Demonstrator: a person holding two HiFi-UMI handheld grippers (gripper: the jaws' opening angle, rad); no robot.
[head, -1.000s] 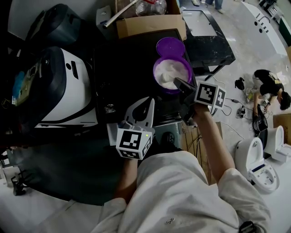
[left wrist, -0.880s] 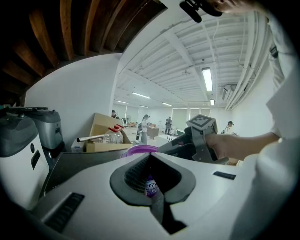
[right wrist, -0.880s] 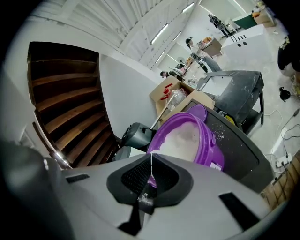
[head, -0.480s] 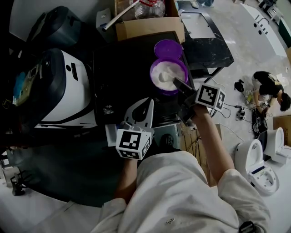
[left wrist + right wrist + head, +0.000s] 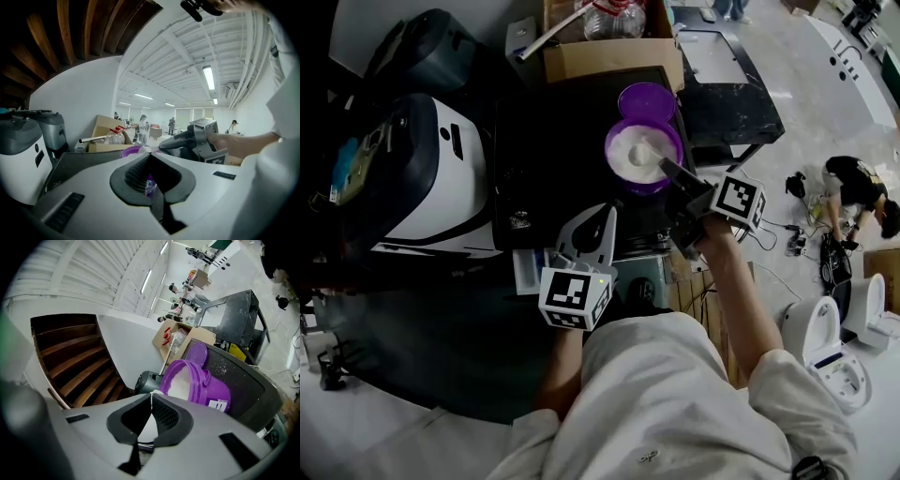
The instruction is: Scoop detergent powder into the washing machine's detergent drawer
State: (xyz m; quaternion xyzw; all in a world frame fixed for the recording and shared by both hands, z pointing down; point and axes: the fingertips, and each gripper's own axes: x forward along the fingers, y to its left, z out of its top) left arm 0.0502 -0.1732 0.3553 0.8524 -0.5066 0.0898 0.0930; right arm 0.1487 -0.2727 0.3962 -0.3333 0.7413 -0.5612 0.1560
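Scoop (image 5: 146, 427) is being pinched in right gripper's (image 5: 666, 169) fingers, pointing away into powder tub (image 5: 213, 391); left gripper's (image 5: 605, 210) fingers are being held together, empty.

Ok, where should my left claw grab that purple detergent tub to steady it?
Probably the rim on its left side in the head view, coming down from above. The tub is round, open-topped and looks too wide to span, so pinching the wall suits best; the right claw, shut on the scoop, occupies the near-right side over the powder.
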